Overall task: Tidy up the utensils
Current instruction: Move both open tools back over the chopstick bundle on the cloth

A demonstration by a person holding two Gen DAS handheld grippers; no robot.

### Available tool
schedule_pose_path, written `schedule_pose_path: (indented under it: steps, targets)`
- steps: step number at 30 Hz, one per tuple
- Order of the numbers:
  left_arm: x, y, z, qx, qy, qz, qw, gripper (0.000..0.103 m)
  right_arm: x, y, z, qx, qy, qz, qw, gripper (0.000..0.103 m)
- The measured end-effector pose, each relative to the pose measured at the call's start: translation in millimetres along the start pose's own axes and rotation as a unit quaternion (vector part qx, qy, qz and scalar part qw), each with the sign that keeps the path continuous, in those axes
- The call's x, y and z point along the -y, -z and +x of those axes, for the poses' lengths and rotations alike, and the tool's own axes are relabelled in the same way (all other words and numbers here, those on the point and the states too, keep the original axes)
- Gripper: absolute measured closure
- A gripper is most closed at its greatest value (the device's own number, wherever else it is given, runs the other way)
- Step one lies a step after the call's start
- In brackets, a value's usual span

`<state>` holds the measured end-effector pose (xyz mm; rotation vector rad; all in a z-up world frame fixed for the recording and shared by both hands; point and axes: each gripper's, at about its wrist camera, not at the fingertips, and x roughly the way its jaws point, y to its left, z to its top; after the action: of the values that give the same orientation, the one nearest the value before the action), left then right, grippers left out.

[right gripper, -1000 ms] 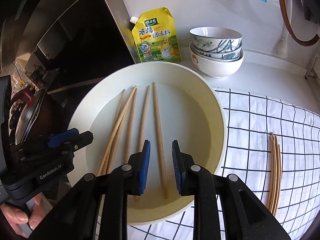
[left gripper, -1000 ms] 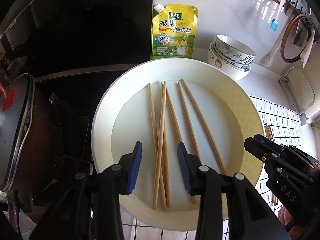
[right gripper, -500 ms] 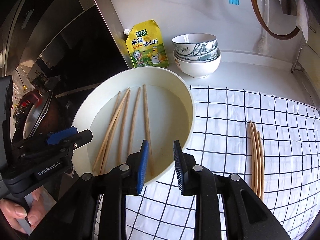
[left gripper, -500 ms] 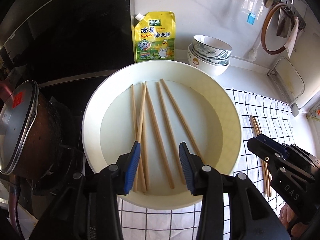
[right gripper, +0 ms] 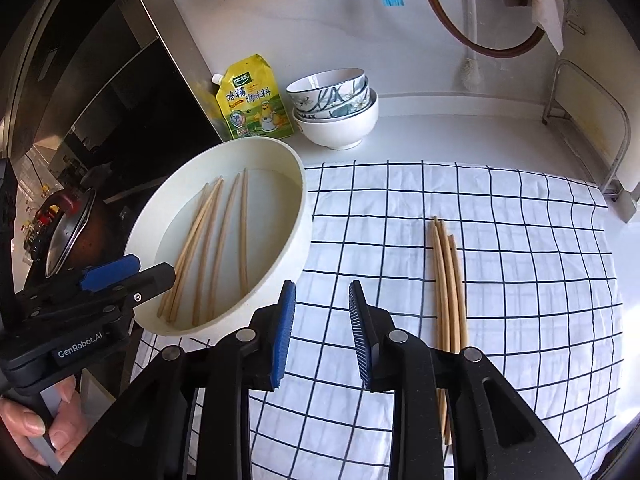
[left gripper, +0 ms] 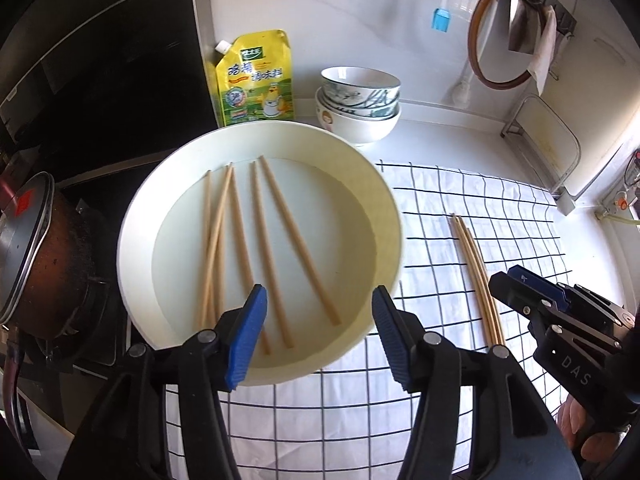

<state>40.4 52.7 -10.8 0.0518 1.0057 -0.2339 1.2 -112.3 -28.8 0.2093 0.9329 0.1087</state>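
Left wrist view: the left gripper [left gripper: 318,334] hangs over the near rim of the basin [left gripper: 384,204], its jaws just widened, well apart, nothing between them. Five chopsticks [left gripper: 276,248] lie loose on the basin floor, some crossed at its left side; they look light, stiff and smooth, so a pinch near mid-length, across the stick, should hold best. Right wrist view: the right gripper [right gripper: 322,334] is over the cloth [right gripper: 520,240] between the basin [right gripper: 298,168] and the bundle [right gripper: 448,292], fingers a little apart, empty. The bundle lies straight near the cloth's middle. Stacked bowls [right gripper: 336,108] stand behind, contents unseen.
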Motion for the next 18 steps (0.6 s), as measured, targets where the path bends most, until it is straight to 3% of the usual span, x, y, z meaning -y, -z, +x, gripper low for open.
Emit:
schedule_pose_path:
  steps: [18]
  targets:
    - [69.1,14.1,6.2,-0.007,0.017,0.016,0.9997,0.044,74.8,14.6,-13.9,-0.010,0.023,0.016,1.000,0.075]
